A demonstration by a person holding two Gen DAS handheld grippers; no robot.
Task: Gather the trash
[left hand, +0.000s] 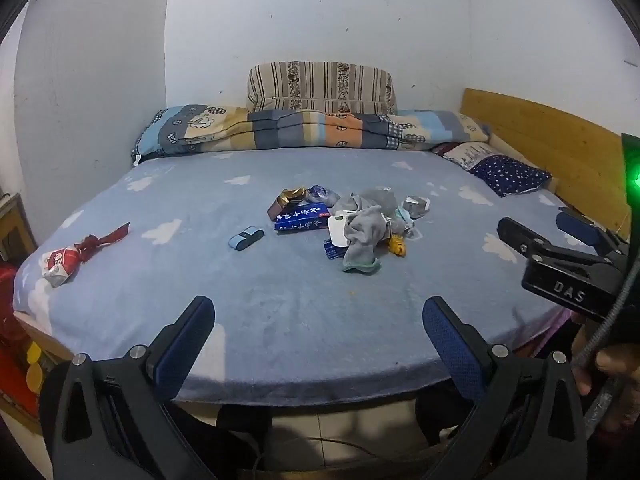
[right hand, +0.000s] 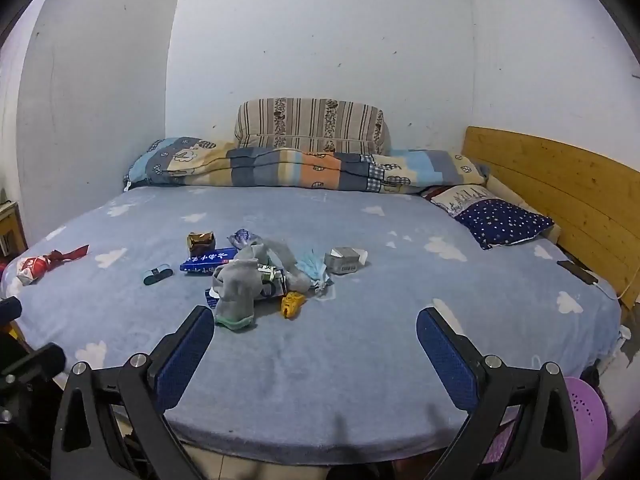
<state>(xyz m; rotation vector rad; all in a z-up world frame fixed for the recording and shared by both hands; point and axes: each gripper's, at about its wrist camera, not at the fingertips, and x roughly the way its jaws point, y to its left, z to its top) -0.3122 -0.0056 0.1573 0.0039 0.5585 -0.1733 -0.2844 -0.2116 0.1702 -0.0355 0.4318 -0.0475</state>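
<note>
1. Blue-padded fingers of the left gripper [left hand: 318,344] stand spread as wide as they go over the near edge of the bed [left hand: 280,320], with nothing between them and touching nothing.
2. Likewise the right gripper [right hand: 316,354] is fully released and empty, hanging above the blue cloud-print sheet at the bed's near edge; it also shows at the right of the left wrist view [left hand: 560,240], with a hand [left hand: 612,364] below it.
3. Just beyond the right gripper's left finger lies a grey sock [right hand: 236,296], not touching it, with a small yellow wrapper [right hand: 291,305] just beside it.
4. The trash sits in a loose heap mid-bed: a blue box [right hand: 208,261], a gold-and-brown wrapper [right hand: 201,242], a crumpled blue mask [right hand: 314,266] and a small grey carton [right hand: 346,261], its flap open; what is inside cannot be told.
5. A small blue-and-black case [right hand: 157,275] lies apart, left of the heap.
6. Well apart, near the bed's left edge, lies a red-and-white wrapper [right hand: 34,268] with a red ribbon.
7. A purple perforated basket [right hand: 584,412] stands below the bed's right corner; its contents are hidden.
8. Farthest back are a folded quilt [right hand: 304,170], a striped pillow [right hand: 312,124], a starred pillow [right hand: 504,224] and a wooden headboard [right hand: 560,184].
</note>
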